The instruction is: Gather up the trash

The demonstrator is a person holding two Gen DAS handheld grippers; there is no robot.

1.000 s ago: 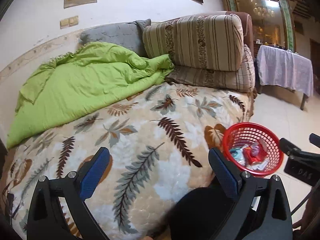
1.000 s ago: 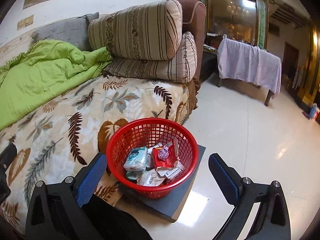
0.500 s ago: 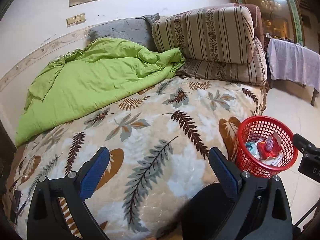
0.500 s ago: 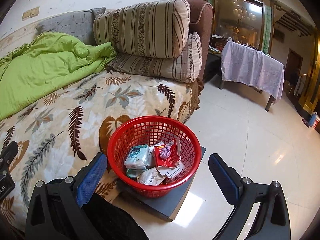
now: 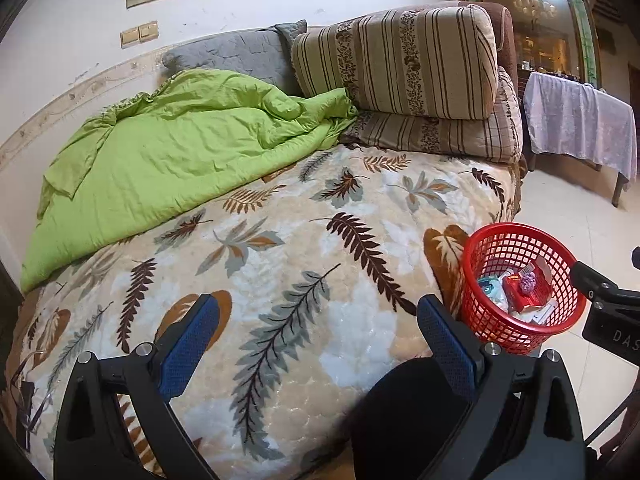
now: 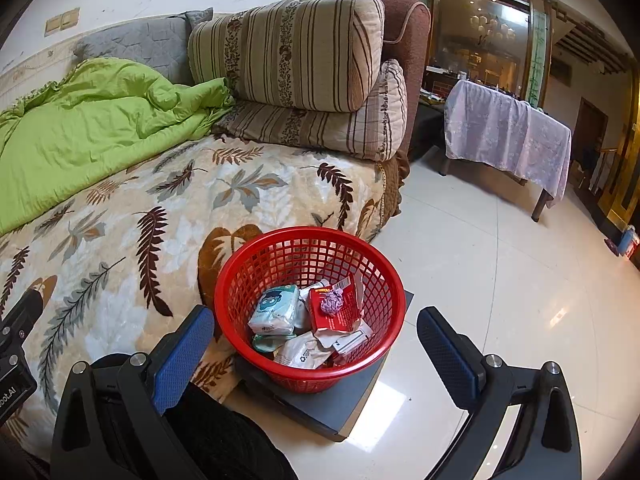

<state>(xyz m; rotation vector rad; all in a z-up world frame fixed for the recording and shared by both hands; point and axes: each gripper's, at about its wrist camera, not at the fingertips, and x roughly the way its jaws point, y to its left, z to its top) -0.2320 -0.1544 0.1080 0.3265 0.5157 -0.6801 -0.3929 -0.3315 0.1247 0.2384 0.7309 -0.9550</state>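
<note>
**Both grippers wide and empty, trash gathered in the red basket**

Left gripper [image 5: 318, 336]: spread wide, blue-padded fingers [image 5: 188, 344] well apart, nothing between them, held above the near edge of the leaf-print blanket [image 5: 280, 248]. Right gripper [image 6: 316, 342]: likewise spread wide and empty, blue pads [image 6: 448, 350] flanking the near side of the red basket [image 6: 248, 272] without touching it.

Directly beyond the right gripper, red basket upright on a dark grey flat board [image 6: 348, 404] lying on the glossy tiled floor [image 6: 500, 280], just beside the bed's edge. Inside the basket, a heap of trash: a pale blue-green tissue pack [image 6: 276, 310] at the left, a torn red packet [image 6: 340, 312] at the right with a crumpled purple wad [image 6: 333, 300] resting on it, white wrappers [image 6: 304, 354] at the near side. Seen from the left wrist, same basket at the far right, next to part of the other gripper's black body.

Further out, on the bed: rumpled green quilt [image 5: 160, 160] across the left and far part of the blanket, grey pillow [image 5: 236, 56] behind it against the wall. To the right, two striped cushions [image 6: 296, 52] stacked against a brown armrest [image 6: 408, 40]. Far right across the floor, a table draped in a pale lilac cloth [image 6: 508, 136]. Dark rounded clothed shape, probably the person's knee [image 5: 400, 412], low in the left wrist view
</note>
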